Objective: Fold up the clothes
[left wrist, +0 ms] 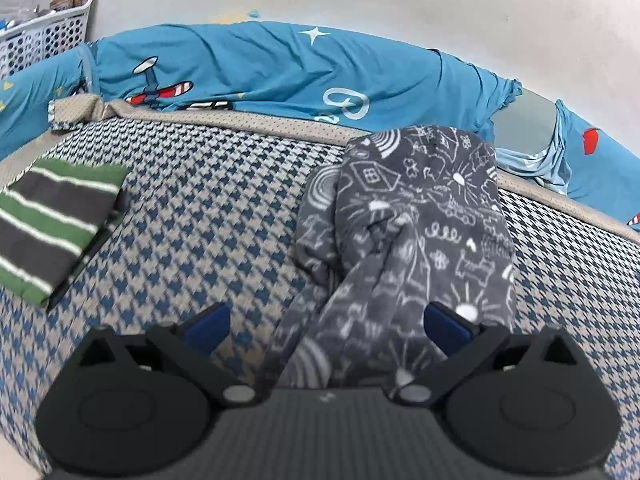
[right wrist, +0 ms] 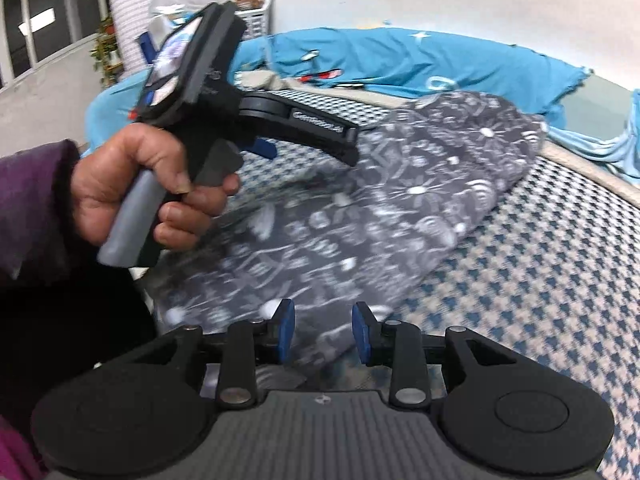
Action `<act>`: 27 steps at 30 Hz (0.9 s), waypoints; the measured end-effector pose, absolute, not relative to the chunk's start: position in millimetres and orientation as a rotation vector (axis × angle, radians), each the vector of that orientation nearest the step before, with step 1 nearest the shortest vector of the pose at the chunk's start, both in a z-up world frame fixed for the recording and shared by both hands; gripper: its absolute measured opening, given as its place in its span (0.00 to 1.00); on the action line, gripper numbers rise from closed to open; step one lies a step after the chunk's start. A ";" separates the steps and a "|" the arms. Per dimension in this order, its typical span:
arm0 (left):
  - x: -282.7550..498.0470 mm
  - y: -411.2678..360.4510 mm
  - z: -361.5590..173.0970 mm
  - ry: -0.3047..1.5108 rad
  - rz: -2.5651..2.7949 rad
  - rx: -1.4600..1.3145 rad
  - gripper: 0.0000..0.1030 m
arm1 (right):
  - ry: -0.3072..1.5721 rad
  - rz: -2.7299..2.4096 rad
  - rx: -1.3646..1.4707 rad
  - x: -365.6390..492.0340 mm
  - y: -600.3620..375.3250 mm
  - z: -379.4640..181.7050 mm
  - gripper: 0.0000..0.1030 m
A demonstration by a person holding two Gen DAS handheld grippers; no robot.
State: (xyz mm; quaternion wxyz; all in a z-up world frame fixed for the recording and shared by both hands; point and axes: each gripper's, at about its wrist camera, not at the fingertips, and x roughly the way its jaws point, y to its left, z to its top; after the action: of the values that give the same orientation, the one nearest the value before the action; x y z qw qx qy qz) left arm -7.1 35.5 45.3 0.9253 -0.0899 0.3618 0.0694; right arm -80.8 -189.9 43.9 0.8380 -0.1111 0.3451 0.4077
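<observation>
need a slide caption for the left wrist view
Open left gripper over a crumpled grey doodle-print fleece garment on a houndstooth bed cover, beside a folded green-and-grey striped shirt.

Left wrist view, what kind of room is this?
Probably a bedroom: a bed's houndstooth cover, blue cartoon-print bedding bunched against the white wall, and a white laundry basket in the corner.

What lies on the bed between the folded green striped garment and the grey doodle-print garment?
Nothing: in the left wrist view, only bare houndstooth bedcover separates the striped garment from the grey doodle-print garment.
</observation>
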 end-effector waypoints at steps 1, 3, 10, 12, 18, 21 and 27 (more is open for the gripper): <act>-2.8 34.8 45.7 0.739 0.144 -0.181 1.00 | 0.730 0.852 -0.229 -74.7 -190.8 42.8 0.31; 5.3 34.2 46.6 0.735 0.147 -0.178 1.00 | 0.733 0.832 -0.217 -62.7 -191.2 40.8 0.31; 27.7 39.7 43.6 0.740 0.186 -0.166 1.00 | 0.726 0.774 -0.178 -29.5 -188.1 36.7 0.36; 31.5 44.6 40.8 0.749 0.207 -0.180 1.00 | 0.729 0.757 -0.162 -18.5 -186.7 34.7 0.36; 38.2 55.8 29.6 0.782 0.251 -0.224 1.00 | 0.732 0.689 -0.081 15.1 -188.3 31.4 0.38; 41.8 60.2 23.3 0.810 0.271 -0.252 1.00 | 0.728 0.646 -0.031 37.1 -190.8 29.8 0.38; 46.4 67.2 13.6 0.849 0.291 -0.303 1.00 | 0.737 0.572 0.122 83.6 -204.2 24.8 0.40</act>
State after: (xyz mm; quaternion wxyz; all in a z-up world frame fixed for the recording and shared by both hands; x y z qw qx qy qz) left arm 46.4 67.2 13.6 0.8900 -0.1458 0.4087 0.1403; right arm 83.6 -204.2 24.8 0.8914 0.0588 0.3550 0.2756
